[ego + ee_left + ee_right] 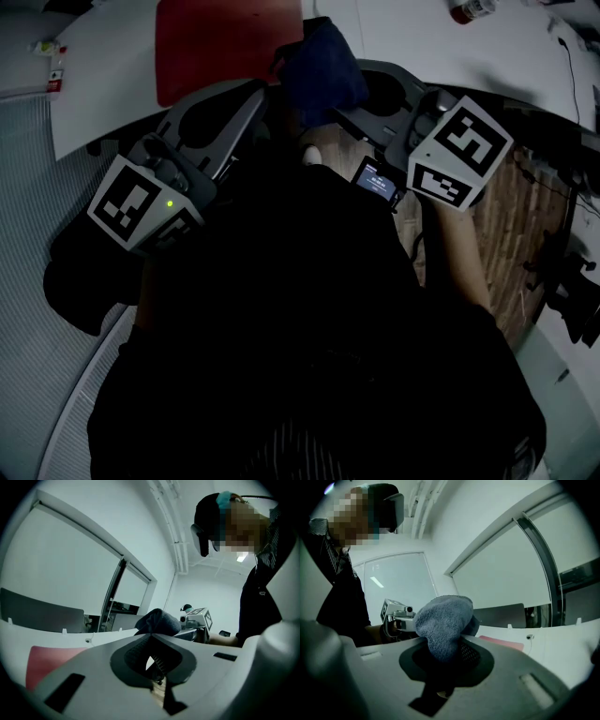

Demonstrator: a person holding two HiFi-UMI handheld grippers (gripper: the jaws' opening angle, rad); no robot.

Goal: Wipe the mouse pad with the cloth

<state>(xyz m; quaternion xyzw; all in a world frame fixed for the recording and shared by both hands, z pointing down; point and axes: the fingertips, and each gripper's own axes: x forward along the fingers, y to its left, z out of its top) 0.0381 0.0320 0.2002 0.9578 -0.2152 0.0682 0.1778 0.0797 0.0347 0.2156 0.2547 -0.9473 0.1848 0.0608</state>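
While the cloth (319,70) is off the pad: carry it forward and down onto the red mouse pad (220,42), which lies flat on the white table (103,94) at the upper left of the head view. The cloth sits by the pad's lower right corner and, as far as I can judge, is raised above it.
Right gripper (345,105): clenched on the blue cloth, which bulges past the jaw tips in a rounded wad (handy, since the soft part leads).
Left gripper (255,96): jaws closed together with nothing between them, pointing toward the pad's near edge. It could pin the pad against sliding.
Wiping well: press the bulge on the pad, not the jaw tips. Make long overlapping strokes from edge to edge and keep the grip firm.
Around: a small bottle (469,9) at the top right and a dark cable (568,58) at the right edge, both well apart from the pad.
In the way: little. The two grippers sit close together near the table edge and may knock each other.
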